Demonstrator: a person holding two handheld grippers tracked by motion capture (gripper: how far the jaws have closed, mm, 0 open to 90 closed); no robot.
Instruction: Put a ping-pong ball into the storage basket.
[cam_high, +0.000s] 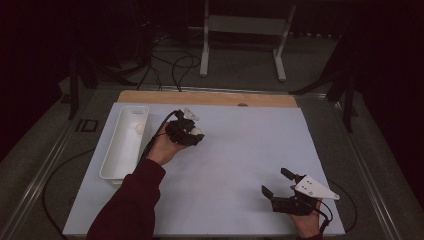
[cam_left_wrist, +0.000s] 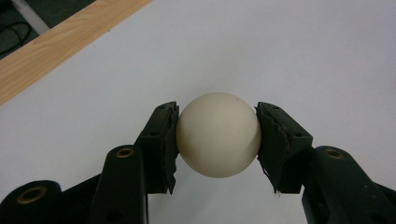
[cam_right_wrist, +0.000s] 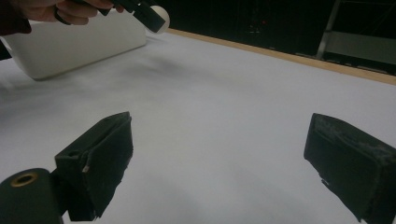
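Observation:
A cream-white ball (cam_left_wrist: 218, 134) sits squeezed between the two black pads of my left gripper (cam_left_wrist: 217, 140), a little above the white table sheet. In the high view the left gripper (cam_high: 192, 134) hovers just right of the tray, with the ball (cam_high: 197, 131) showing at its tip. A white rectangular tray (cam_high: 125, 142) lies along the sheet's left side with a second pale ball (cam_high: 139, 128) inside. My right gripper (cam_high: 274, 181) rests at the front right, jaws wide apart with nothing between them (cam_right_wrist: 224, 154). In the right gripper view the ball (cam_right_wrist: 160, 18) and tray (cam_right_wrist: 74, 42) appear far off.
The white sheet (cam_high: 240, 150) covers a wooden tabletop whose bare edge (cam_high: 210, 97) runs along the back. Behind the table stand a white frame (cam_high: 245, 30) and loose cables (cam_high: 170, 65) on the floor. Dark stands flank both sides.

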